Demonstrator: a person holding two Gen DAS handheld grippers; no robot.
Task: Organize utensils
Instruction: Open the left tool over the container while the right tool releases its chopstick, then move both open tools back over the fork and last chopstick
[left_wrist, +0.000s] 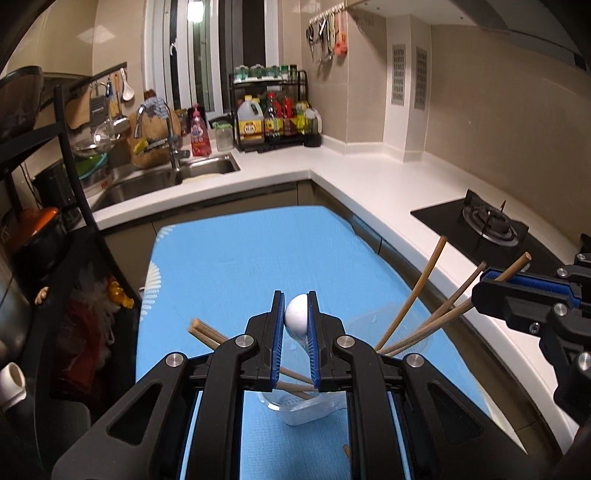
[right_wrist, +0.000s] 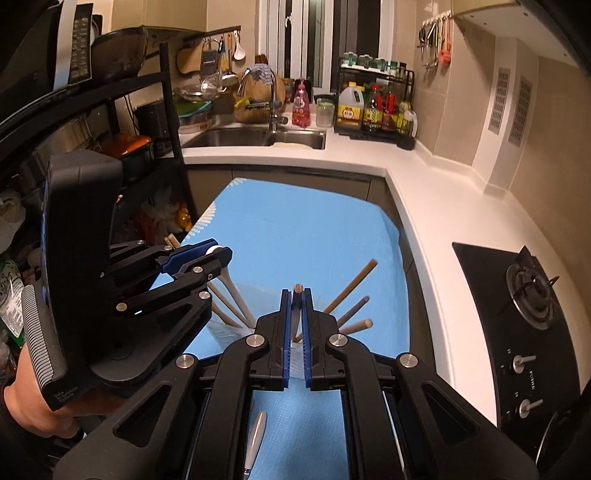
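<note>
While clear cup (left_wrist: 310, 410) holds chopsticks (left_wrist: 413, 306).

1. Beige tiled walls (left_wrist: 480, 110) enclosed a small kitchen under warm light
2. A white L-shaped counter (left_wrist: 369, 173) carried a steel sink (left_wrist: 166, 177) and a black gas hob (right_wrist: 524, 317)
3. A window (right_wrist: 325, 37) stood behind a bottle rack (left_wrist: 273, 110)
4. A blue-covered table (left_wrist: 258, 258) filled the middle
</note>
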